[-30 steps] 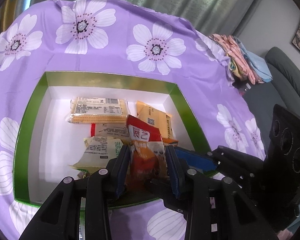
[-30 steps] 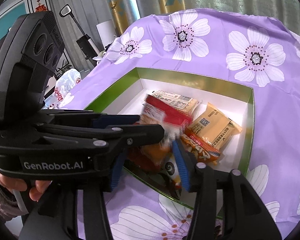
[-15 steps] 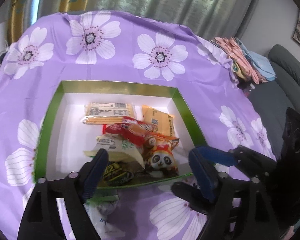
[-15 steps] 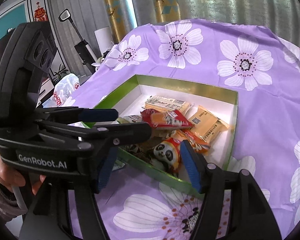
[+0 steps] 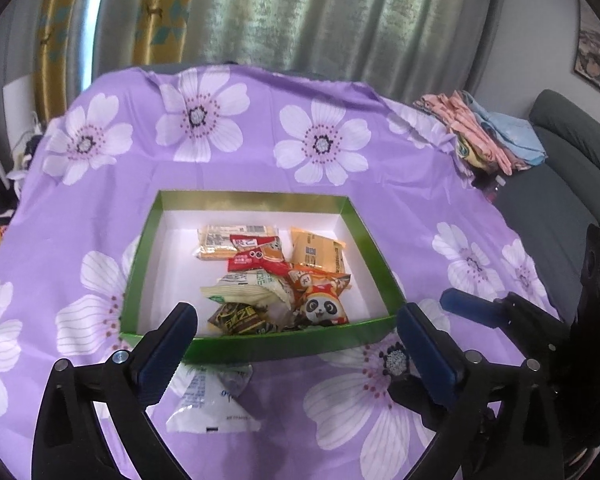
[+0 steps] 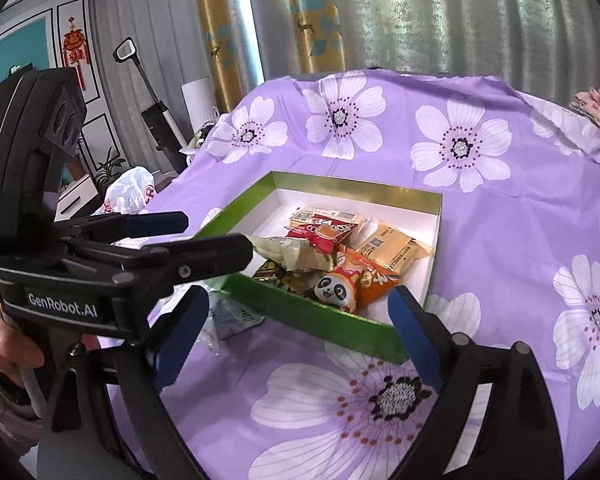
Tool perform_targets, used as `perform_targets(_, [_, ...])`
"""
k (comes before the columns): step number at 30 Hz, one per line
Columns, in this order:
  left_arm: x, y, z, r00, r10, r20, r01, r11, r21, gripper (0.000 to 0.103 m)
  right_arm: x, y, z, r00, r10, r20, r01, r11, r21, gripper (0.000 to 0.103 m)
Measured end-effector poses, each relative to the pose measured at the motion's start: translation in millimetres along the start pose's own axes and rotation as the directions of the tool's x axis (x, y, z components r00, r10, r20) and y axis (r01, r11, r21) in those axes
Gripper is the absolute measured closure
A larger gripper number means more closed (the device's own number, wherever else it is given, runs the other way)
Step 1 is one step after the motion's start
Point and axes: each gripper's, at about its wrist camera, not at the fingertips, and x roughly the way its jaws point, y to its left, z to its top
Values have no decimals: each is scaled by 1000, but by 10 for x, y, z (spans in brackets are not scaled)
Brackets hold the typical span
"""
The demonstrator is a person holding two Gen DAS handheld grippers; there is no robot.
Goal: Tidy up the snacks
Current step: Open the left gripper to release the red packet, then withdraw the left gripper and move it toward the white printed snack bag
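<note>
**Both grippers empty, one packet left outside the box**

With its jaws spread wide and nothing between them, the left gripper [image 5: 296, 320] hangs over the near wall of the green box [image 5: 260, 346]; the jaws have just been opening. The right gripper [image 6: 300, 308] is likewise released and empty, its jaws also just opened, and it sits just beside the left one.

Snacks lie piled inside the box: panda packet [image 5: 320, 304] at the near side, red packet [image 5: 256, 258] across a pale cracker pack [image 5: 220, 242], orange packet [image 5: 316, 250] toward the right wall, a dark wrapper [image 5: 238, 320] against the near wall.

One clear white packet [image 5: 212, 400] lies on the purple flowered cloth [image 5: 380, 192], outside the box, just in front of its near wall.

Judgement: the next step is that stray packet. Best taken by the left gripper, jaws lowered astride the flat bag, pinching a crimped edge, since the film looks thin and slippery. Lift clear of the wall before moving inward.

Hard to read: the packet's print is blurred. In the right wrist view the left gripper's body covers most of it. Whatever lies under the pile cannot be seen.
</note>
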Motion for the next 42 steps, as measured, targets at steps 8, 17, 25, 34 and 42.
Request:
perform_targets(8, [-258,-38,-86,999,2,43,-2,1000,9,1,-221,160,-69,1000,-4,28,4,1000,-5,5])
perform_targets(17, [-445,11,-185,998,8,64,-8,1000,3,1,-303,308,-105,999,10,33,-9,1000,-11,5])
perform_targets(25, [-502,364,-312,998,44,55,-39,995,-87,1,-282,413,-159,1000,22,12,-22,999,-30,5])
perform_targets(34, [-415,925,-606,996,86,-7,-85,966,-243,1,-140,476,-236,999,39,-33,-41,999,-33,5])
perform_targets(42, [-260,998,-800,998,32,-47,-43,966,-256,1,84,556,-346,993,71,-93,-74,997,-32,5])
